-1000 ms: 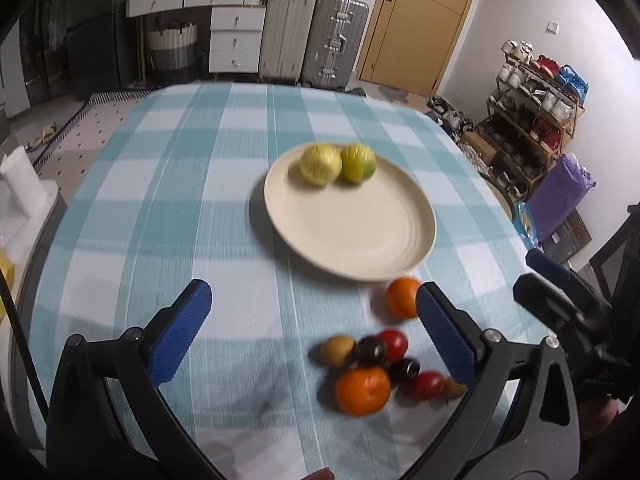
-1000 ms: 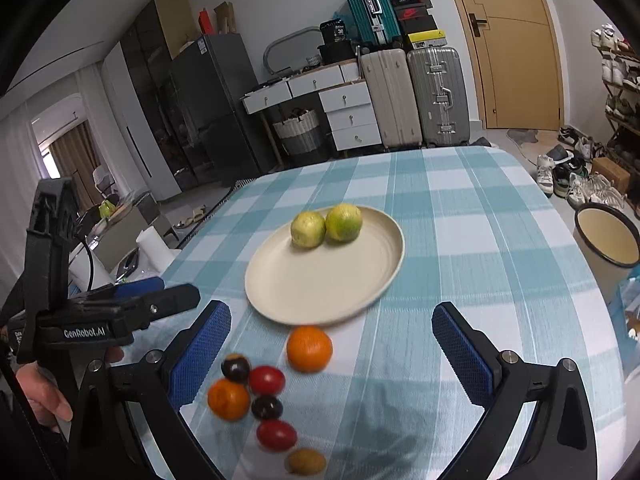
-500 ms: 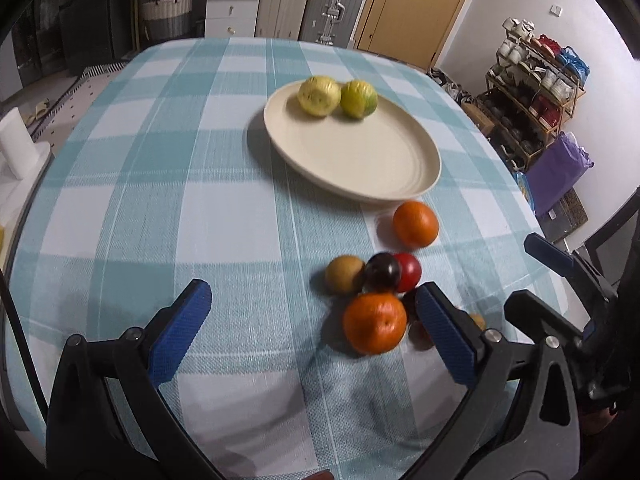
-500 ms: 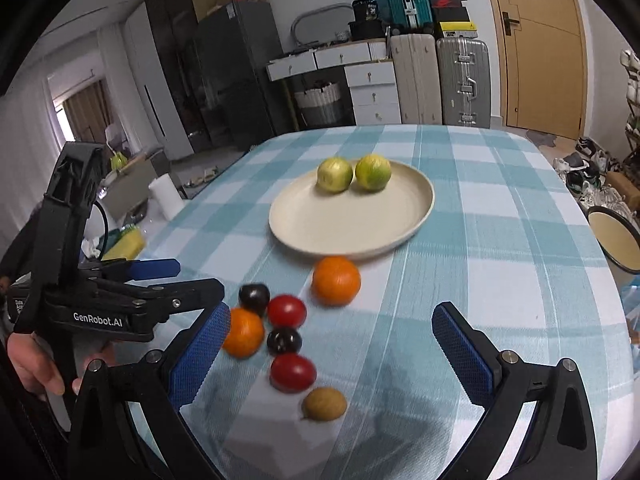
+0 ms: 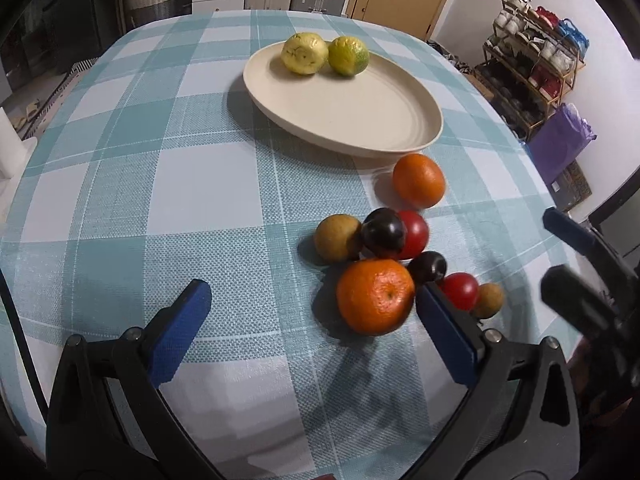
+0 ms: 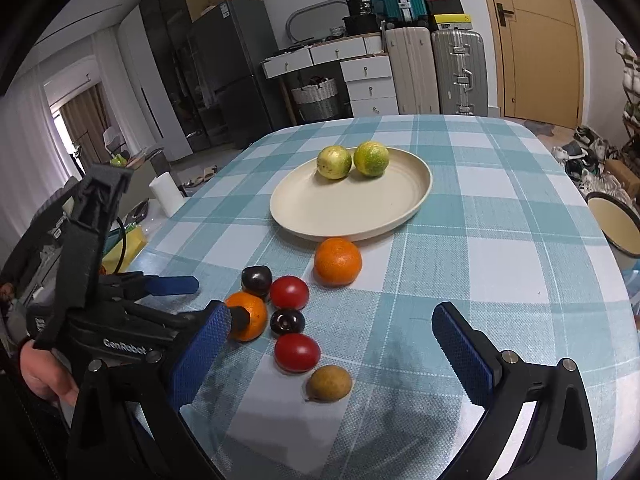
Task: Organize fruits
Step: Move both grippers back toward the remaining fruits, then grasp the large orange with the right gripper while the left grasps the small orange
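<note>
Checked worktop (image 5: 192, 184) fills more frame as the left gripper (image 5: 316, 332), fingers apart, has closed on the nearest orange (image 5: 375, 297), grasp likely next.

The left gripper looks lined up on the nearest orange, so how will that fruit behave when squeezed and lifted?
The nearest orange is round on a flat tablecloth, so a nudge would probably roll it. Its dimpled peel likely grips well. A dark plum sits close beside it and may get bumped.
</note>
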Available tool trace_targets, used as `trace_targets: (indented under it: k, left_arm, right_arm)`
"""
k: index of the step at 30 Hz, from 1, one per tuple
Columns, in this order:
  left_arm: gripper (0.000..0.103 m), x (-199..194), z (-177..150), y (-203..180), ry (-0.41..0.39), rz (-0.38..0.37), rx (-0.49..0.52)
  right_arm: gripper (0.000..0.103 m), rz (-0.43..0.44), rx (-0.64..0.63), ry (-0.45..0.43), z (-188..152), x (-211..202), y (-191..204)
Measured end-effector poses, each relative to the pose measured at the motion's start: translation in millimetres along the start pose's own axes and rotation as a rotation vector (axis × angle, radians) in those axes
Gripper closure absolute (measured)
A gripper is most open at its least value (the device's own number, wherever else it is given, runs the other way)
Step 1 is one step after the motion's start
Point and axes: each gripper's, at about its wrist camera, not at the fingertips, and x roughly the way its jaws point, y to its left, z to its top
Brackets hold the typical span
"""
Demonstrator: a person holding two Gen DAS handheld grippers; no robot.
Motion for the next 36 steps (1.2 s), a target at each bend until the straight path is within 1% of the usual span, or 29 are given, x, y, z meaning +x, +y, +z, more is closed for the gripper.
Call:
trace_targets:
  k: [4, 8, 10, 12, 14, 16, 18, 19, 21, 22, 25, 27, 32, 36]
  left_arm:
    - [0.002, 1.5, 0.3, -0.9, -0.006, -0.014, 0.007]
    - [0.003, -1.5, -1.5, -3.6, -0.021, -0.052, 0.023]
    - [0.009, -2.8, -2.0, -4.9, -0.027, -0.053, 0.033]
    - [0.020, -3.0, -2.4, -4.9, -0.027, -0.057, 0.035]
    - [0.023, -1.8, -2.6, -2.8, -0.022, -0.075, 0.026]
    - [0.030, -1.5, -3.5, -0.9, -0.020, -0.107, 0.017]
    - [0.043, -1.9, -4.0, -0.9, -0.016, -0.146, 0.019]
    - [0.047, -2.5, -4.1, -1.3, -0.016, -0.162, 0.022]
    - [0.065, -4.3, -4.6, -3.6, -0.015, -0.203, 0.033]
    - [0.067, -5.1, -4.8, -4.9, -0.017, -0.214, 0.038]
    - [0.067, -5.8, -6.5, -6.1, -0.022, -0.214, 0.049]
    - [0.068, -6.1, -6.4, -2.7, -0.015, -0.232, 0.034]
    - [0.068, -9.2, -8.6, 5.2, -0.002, -0.249, 0.021]
    - [0.068, -8.9, -9.5, 11.4, 0.029, -0.300, 0.006]
  right_arm:
    - [0.000, 0.000, 0.024, 0.006, -1.3, -0.8, -6.8]
    - [0.000, 0.002, 0.046, 0.021, -3.0, 1.7, -11.4]
    - [0.000, 0.002, 0.052, 0.026, -3.3, 2.8, -12.7]
    - [0.000, 0.001, 0.059, 0.032, -3.1, 4.1, -13.6]
    - [0.000, 0.010, 0.068, 0.037, -2.9, 4.2, -14.3]
    - [0.000, 0.021, 0.080, 0.036, -2.5, 3.8, -14.9]
    - [0.000, 0.018, 0.079, 0.038, -2.7, 3.8, -14.8]
    - [0.000, 0.017, 0.080, 0.041, -2.6, 3.9, -15.0]
    - [0.000, 0.019, 0.085, 0.049, -2.5, 4.9, -15.5]
    - [0.000, 0.022, 0.091, 0.053, -2.5, 5.4, -16.2]
    - [0.000, 0.028, 0.107, 0.061, -2.3, 6.7, -17.7]
    - [0.000, 0.034, 0.121, 0.066, -1.7, 7.7, -19.2]
    - [0.000, 0.040, 0.137, 0.077, -1.4, 10.5, -21.2]
    - [0.000, 0.044, 0.140, 0.076, 2.2, 13.8, -23.1]
